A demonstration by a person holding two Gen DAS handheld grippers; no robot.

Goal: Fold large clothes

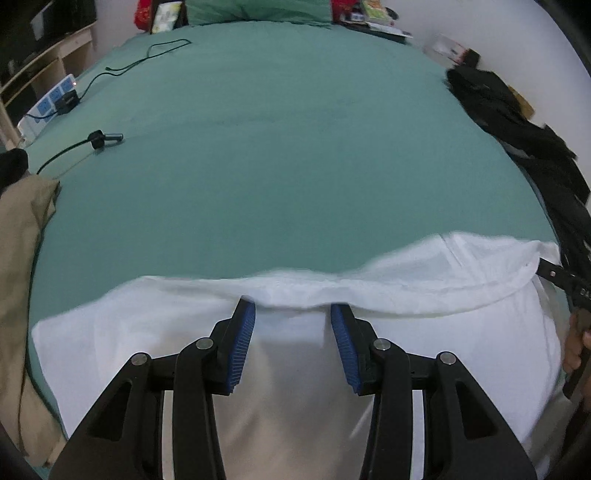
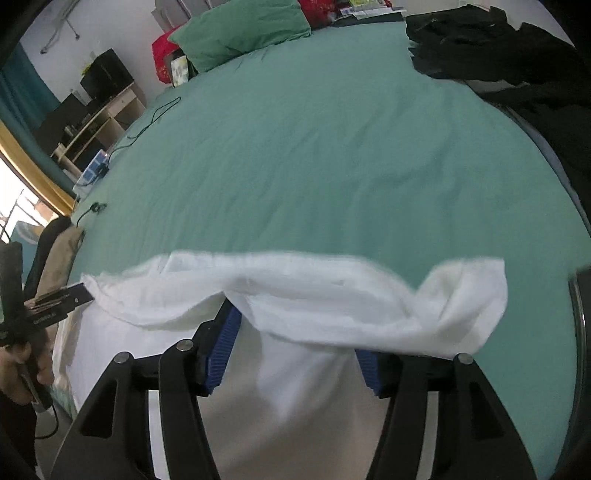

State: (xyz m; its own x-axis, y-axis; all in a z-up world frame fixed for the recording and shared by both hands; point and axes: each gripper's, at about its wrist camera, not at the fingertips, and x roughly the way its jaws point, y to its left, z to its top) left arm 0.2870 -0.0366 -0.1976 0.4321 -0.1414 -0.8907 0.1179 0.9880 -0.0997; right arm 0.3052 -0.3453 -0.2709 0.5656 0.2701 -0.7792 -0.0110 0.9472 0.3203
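Note:
A large white garment [image 1: 443,332] lies spread along the near edge of the green bed sheet [image 1: 295,166], its far edge doubled back into a rumpled fold. My left gripper [image 1: 293,314] hovers over it, open, with the blue pads [image 1: 243,339] wide apart and their tips at the fold. In the right wrist view the same white garment [image 2: 332,295] drapes its folded edge over my right gripper [image 2: 295,332], hiding the tips. Its blue pads [image 2: 223,350] stand apart and press on nothing, so it is open.
Black clothes [image 1: 517,129] are piled along the bed's right side. A beige garment [image 1: 22,258] hangs off the left edge. A power strip [image 1: 48,103] and cables [image 1: 103,138] lie at the left. A green pillow [image 2: 240,33] sits at the head.

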